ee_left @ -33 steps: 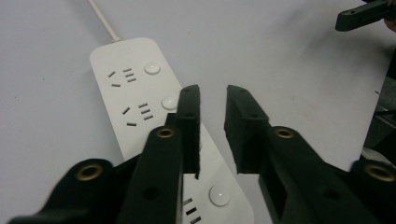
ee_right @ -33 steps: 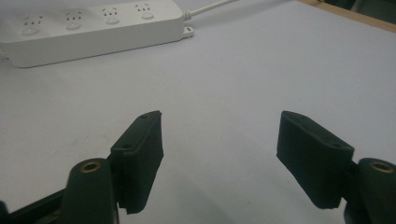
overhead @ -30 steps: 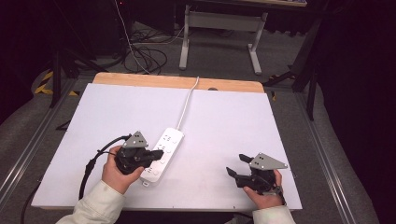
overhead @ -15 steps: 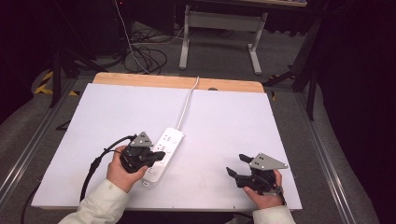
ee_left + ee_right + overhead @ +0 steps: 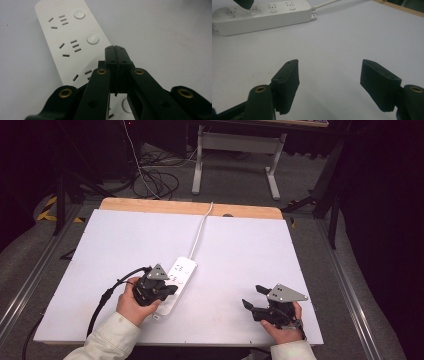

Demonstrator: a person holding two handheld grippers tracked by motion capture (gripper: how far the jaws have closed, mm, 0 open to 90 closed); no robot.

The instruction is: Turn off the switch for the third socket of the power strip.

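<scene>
No readable brand anywhere on the power strip (image 5: 176, 284); there's a faint embossed mark at its far end in the left gripper view, but it's too washed out to read. The strip lies flat on the white table (image 5: 250, 250), left of centre, and its white cord (image 5: 201, 230) runs off over the far wooden edge. The left gripper (image 5: 115, 53) has its jaws pressed tight together with nothing between them, tips right above the strip beside the second round button (image 5: 92, 39). Its body hides the strip's near sockets, so I can't tell if the tips actually touch the plastic. The right gripper (image 5: 329, 75) sits well apart at the table's near right corner, jaws spread wide over bare table. Behind the table: a grey stand (image 5: 235, 150) and tangled cables (image 5: 155, 180) on the dark floor.
</scene>
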